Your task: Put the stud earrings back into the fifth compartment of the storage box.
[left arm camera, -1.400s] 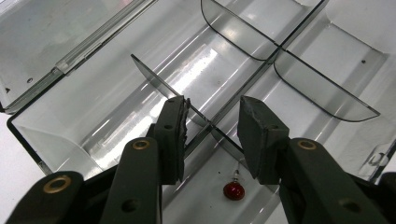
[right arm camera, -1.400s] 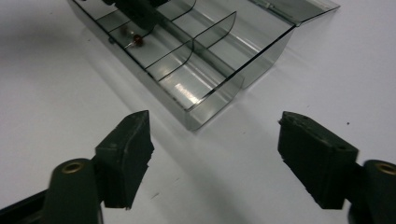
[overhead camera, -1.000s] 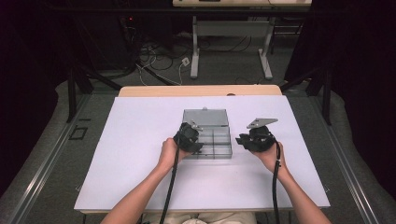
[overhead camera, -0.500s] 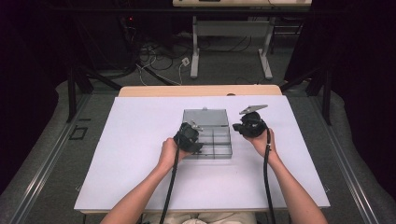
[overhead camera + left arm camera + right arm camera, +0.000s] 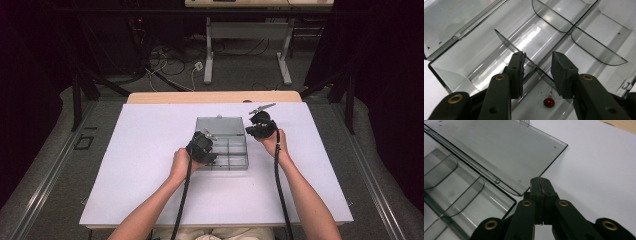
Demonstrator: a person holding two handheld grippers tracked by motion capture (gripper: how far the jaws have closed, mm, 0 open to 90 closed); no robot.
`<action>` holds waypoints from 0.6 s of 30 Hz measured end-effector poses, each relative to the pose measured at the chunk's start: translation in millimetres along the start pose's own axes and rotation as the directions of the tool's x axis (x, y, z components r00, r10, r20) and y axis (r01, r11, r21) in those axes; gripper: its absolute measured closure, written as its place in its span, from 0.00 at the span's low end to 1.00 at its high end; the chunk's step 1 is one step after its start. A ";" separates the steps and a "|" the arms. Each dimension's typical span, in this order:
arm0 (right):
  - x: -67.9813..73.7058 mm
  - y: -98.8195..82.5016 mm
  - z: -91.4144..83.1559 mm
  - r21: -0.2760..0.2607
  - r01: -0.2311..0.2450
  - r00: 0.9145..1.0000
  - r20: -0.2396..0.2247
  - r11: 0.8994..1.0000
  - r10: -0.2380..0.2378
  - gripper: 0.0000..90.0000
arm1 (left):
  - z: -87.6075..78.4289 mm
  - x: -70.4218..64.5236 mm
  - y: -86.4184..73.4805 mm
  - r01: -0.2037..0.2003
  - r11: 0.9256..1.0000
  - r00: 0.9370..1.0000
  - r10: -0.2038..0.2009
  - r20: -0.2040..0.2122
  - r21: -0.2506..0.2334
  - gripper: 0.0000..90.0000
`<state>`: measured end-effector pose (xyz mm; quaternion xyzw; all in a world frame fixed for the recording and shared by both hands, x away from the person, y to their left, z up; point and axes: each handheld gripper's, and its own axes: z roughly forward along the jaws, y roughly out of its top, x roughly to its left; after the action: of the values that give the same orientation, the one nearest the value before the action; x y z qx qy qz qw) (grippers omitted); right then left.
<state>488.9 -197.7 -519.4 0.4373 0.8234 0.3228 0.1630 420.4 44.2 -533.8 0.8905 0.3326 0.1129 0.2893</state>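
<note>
The left tool (image 5: 536, 72) sat spread astride a divider in the clear grey plastic compartment box (image 5: 235, 161); the right tool (image 5: 541, 187), empty, was pressed together beside its lid.

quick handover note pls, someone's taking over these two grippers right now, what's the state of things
Left gripper: jaws part open, straddling a thin divider inside the clear compartment box, pads not clamped on it as far as I can tell.
Right gripper: shut on nothing, over the white table by the corner of the open lid; its jaws have just been closing.
Box sits mid-table, lid folded flat behind it. A small red bead lies in the compartment under the left jaws.
Done: lid open.
Left: probably dealing with the bead or divider, then shutting the lid.
</note>
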 end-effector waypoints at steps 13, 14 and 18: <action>-4.2 -3.2 17.7 0.069 -0.029 1.000 -0.001 0.997 0.029 1.00 | -0.3 1.0 0.0 -0.004 1.000 1.000 0.004 0.003 0.001 0.69; -4.7 -3.9 20.4 0.052 -0.041 0.999 -0.012 0.998 0.042 1.00 | -0.4 1.2 0.0 -0.006 1.000 1.000 0.006 0.002 0.002 0.69; -6.8 -4.7 26.1 0.055 -0.042 0.999 -0.018 0.998 0.043 1.00 | -0.4 1.2 -0.1 -0.005 1.000 1.000 0.005 0.002 0.002 0.69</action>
<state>504.2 -195.0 -541.9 0.4560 0.8239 0.3079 0.1360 421.0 45.2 -533.6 0.8917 0.3300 0.1124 0.2886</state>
